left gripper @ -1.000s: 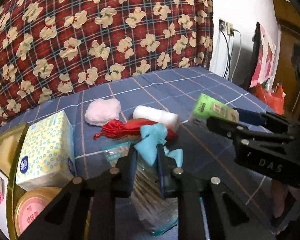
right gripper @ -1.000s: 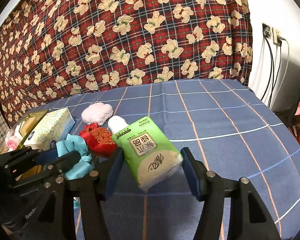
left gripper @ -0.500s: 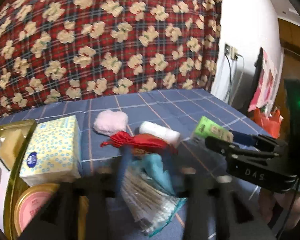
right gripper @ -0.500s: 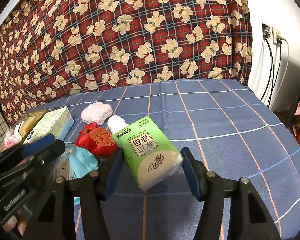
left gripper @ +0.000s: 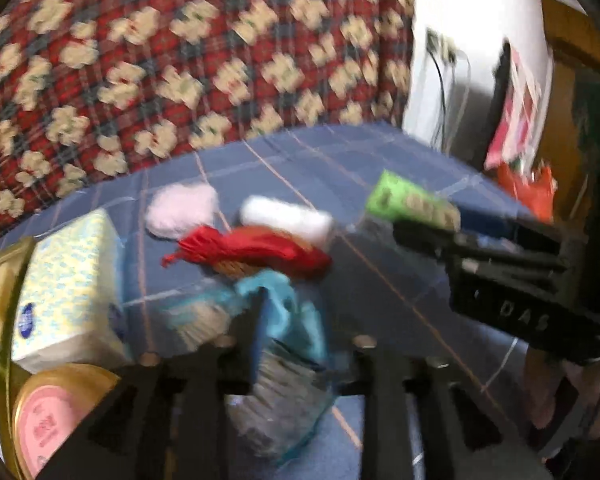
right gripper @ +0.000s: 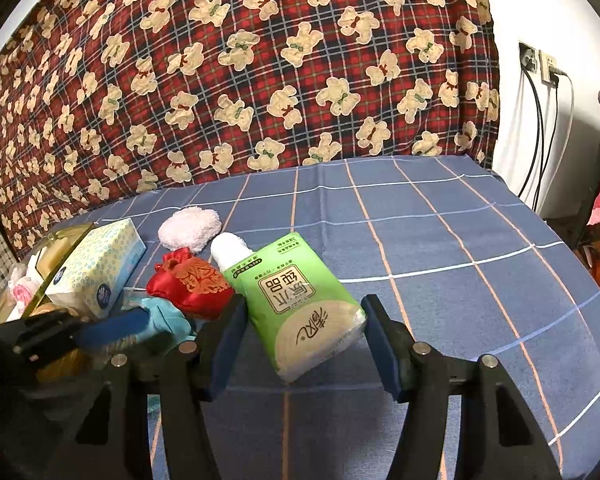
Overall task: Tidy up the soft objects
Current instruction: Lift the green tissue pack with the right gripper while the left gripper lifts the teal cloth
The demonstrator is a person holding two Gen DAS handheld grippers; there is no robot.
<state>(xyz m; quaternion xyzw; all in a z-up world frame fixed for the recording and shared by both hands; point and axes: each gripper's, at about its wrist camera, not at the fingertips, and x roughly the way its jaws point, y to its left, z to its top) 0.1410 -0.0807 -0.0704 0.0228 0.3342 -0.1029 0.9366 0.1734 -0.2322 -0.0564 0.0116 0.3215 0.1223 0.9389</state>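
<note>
My right gripper (right gripper: 304, 336) is shut on a green tissue pack (right gripper: 300, 304) and holds it over the blue checked cloth (right gripper: 440, 248). My left gripper (left gripper: 292, 320) is blurred; its fingers stand apart around a teal cloth bow (left gripper: 284, 300) on a clear plastic bag (left gripper: 276, 400). The left gripper also shows in the right wrist view (right gripper: 112, 324). A red satin pouch (right gripper: 192, 284), a white roll (right gripper: 228, 248) and a pale fluffy puff (right gripper: 190, 230) lie behind.
A yellow-dotted tissue box (right gripper: 96, 268) and a pink-lidded tin (left gripper: 56, 412) sit in a gold tray (left gripper: 4, 352) at the left. A bear-print plaid blanket (right gripper: 240, 80) backs the bed. Cables (right gripper: 540, 128) hang at the right wall.
My left gripper has opened off the teal bow and bag and shifted, blurring its view. My right gripper has held still with the green pack.
</note>
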